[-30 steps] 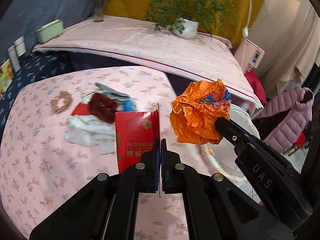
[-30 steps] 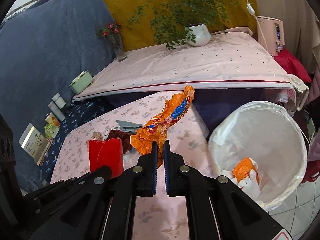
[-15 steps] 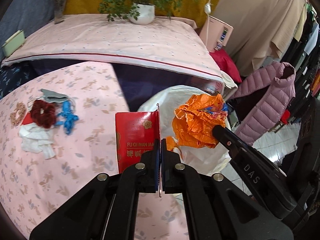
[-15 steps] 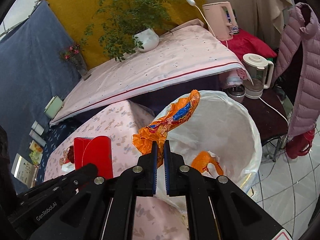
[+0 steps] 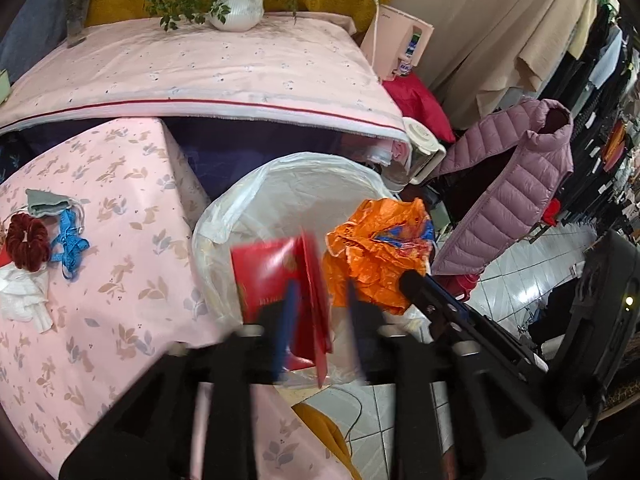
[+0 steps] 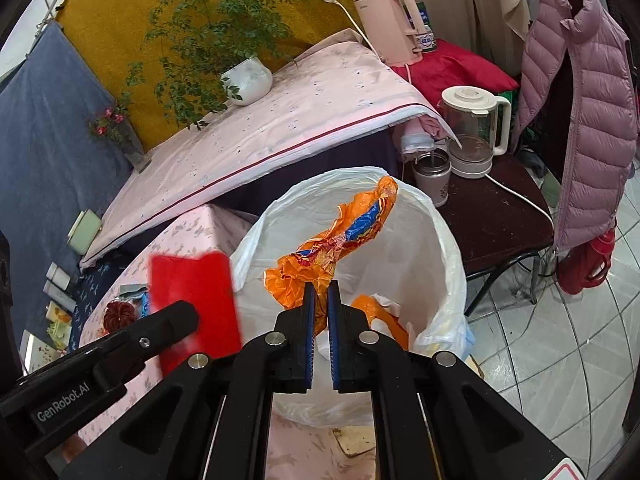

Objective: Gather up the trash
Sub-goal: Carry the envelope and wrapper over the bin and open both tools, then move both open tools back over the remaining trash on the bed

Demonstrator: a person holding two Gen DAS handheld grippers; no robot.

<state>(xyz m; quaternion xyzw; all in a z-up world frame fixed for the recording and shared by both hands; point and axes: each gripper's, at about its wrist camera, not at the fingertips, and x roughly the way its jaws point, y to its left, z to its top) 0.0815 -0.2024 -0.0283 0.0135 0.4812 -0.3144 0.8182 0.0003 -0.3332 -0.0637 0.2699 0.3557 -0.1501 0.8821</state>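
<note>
Left wrist view: left gripper (image 5: 318, 316) jaws opening, blurred; red packet (image 5: 280, 276) loose between them, above white-lined bin (image 5: 224, 216). Packet print unreadable.

Right wrist view: right gripper (image 6: 321, 292) clenched on orange wrapper (image 6: 340, 236), long axis slanting up-right, directly over bin mouth. "GenRobot.AI" legible on left gripper.

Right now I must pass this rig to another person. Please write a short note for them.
Left gripper: jaws opening, red packet between them, over the bin.
Right gripper: jaws shut on the orange wrapper, also over the bin.
Done: some orange trash lies in the bin.
Left: drop both pieces; then tissue, scrunchie and blue string on the table.
</note>
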